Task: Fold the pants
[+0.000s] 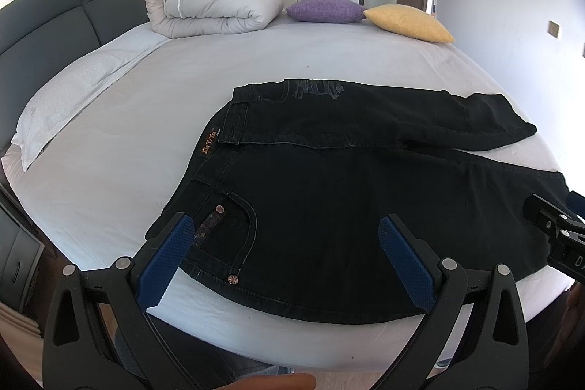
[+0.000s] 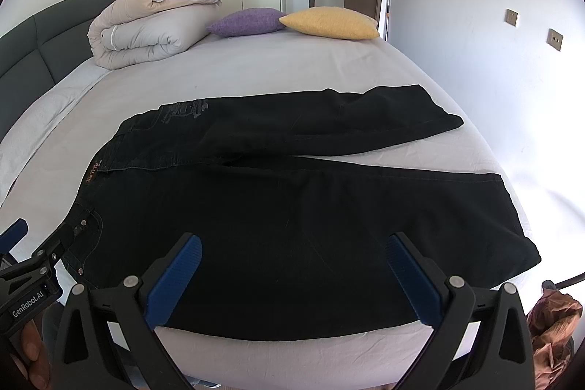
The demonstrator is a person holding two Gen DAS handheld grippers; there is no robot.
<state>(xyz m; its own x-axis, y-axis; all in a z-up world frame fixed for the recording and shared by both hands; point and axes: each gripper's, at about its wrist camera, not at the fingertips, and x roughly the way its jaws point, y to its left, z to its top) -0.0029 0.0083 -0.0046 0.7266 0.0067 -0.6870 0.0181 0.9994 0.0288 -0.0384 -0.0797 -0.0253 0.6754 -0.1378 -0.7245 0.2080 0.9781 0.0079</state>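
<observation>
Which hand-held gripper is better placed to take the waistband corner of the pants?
The left hand-held gripper: it hangs open over the pocket and waistband end of the black pants. The right hand-held gripper, also open, hangs over the near leg.

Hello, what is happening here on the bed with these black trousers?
A person holds a gripper in each hand over a pair of black pants spread flat on the bed, about to fold them. The left gripper hovers open near the waistband and front pocket; the right gripper hovers open over the nearer leg. Neither has gripped the fabric yet. The two legs lie apart, so no fold is made. A rolled duvet and two cushions sit at the far side.
</observation>
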